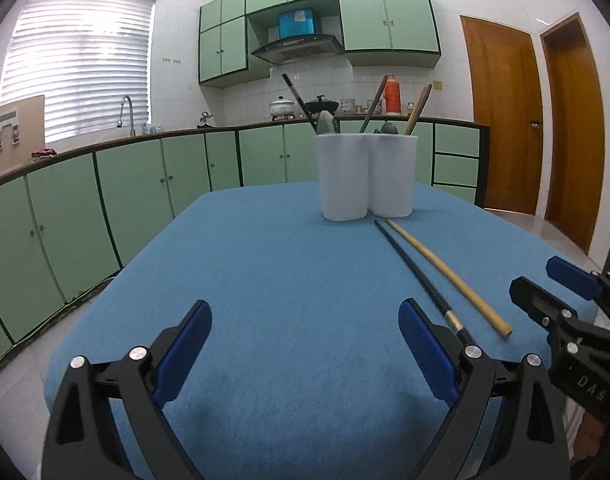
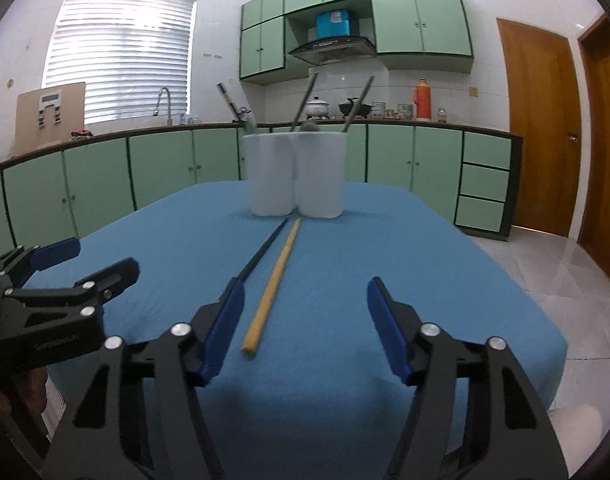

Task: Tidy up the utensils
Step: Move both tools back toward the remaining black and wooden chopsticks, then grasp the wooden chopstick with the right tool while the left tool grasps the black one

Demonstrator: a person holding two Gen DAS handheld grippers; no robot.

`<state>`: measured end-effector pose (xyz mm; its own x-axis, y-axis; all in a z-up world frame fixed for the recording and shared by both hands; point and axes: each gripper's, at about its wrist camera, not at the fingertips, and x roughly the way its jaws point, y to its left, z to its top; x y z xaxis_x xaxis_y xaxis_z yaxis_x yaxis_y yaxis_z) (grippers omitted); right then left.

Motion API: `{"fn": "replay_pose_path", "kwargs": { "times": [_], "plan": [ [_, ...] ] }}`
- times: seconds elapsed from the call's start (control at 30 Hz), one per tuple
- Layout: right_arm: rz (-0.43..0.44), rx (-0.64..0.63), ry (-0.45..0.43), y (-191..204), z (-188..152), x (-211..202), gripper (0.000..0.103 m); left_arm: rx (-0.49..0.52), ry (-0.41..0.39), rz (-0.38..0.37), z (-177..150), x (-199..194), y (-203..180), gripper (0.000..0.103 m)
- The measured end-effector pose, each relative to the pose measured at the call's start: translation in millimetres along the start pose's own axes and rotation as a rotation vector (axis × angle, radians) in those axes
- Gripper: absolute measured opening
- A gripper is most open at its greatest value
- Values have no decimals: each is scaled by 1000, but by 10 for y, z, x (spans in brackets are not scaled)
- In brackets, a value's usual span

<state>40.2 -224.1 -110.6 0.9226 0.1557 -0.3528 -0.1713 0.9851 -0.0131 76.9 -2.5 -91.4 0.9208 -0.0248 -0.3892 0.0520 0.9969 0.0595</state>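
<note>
Blue cloth fills the lower half of both views, spread over the table point(image 2: 445, 240), and nothing has been lifted yet — this is the approach before the first pick. At the left edge of the right wrist view the left gripper point(image 2: 89, 258) hangs above the cloth with its fingers wide apart and nothing between them. Moving right, the black chopstick point(image 2: 261, 254) lies flat, its long axis running from just behind the left blue pad up toward the centre of the frame. Just beside it lies the yellow chopstick point(image 2: 275, 278), blunt end nearest the camera in the lower middle, slim tip pointing at the white holder point(image 2: 297, 176). The two sticks close together toward the holder and spread toward the camera. In frame centre the right gripper point(image 2: 305, 326) has its fingers apart, empty, with the yellow stick's near end inside the gap toward the left pad. The holder stands upright in the upper middle, two joined cups with several utensils already leaning out of them.

Next, I'd say: lower onto the yellow stick near its blunt end, close across its width, then tip it upright for the cup. A flat, thin stick could roll off the pads.
</note>
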Motion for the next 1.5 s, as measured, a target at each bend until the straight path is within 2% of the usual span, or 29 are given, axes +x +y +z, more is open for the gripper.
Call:
{"fn": "replay_pose_path", "kwargs": {
  "times": [0.47, 0.83, 1.1, 1.37, 1.5],
  "plan": [
    [10, -8, 34, 130, -139, 117, 25, -50, 3, 2, -132, -26, 117, 92],
    [-15, -34, 12, 184, -166, 160, 18, -62, 7, 1, -149, -25, 134, 92],
    [-24, -43, -14, 217, -212, 194, 7, -63, 5, 0, -157, -31, 140, 92],
    [-39, -22, -33, 78, -137, 108, 6, -64, 4, -18, -141, -52, 94, 92],
    [-66, 16, -33, -126, -104, 18, 6, -76, 8, -57, -118, -63, -2, 91]
  ]
}}
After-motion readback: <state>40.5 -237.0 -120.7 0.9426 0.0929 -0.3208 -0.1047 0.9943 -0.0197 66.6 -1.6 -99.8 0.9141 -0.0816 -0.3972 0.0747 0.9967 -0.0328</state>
